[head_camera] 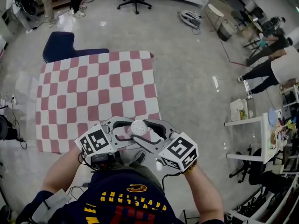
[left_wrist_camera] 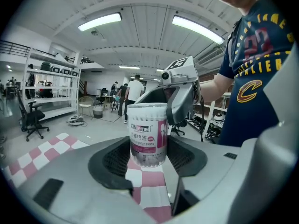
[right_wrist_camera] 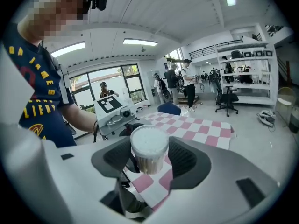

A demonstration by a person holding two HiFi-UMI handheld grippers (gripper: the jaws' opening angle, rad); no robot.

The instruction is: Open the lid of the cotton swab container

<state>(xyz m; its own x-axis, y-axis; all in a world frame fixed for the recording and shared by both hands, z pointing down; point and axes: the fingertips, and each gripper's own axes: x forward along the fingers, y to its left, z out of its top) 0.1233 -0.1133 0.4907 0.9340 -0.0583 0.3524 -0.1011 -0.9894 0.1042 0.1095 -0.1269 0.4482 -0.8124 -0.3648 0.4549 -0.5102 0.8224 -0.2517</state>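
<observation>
Right by your chest (held up off the floor), both tongs are clamped on the cotton swab container [head_camera: 138, 127]: your left gripper [left_wrist_camera: 148, 158] squeezes the labelled body, and your right gripper [right_wrist_camera: 149, 160] pinches it near the top. It's upright, and I can't tell if the lid's on. Below it is the pink-and-white checked mat [head_camera: 93, 92], and farther back an office chair [head_camera: 134, 1].

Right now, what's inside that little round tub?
The tub is packed with cotton swabs, white tips up, sticks showing through the clear wall. Its label hides the middle.
</observation>
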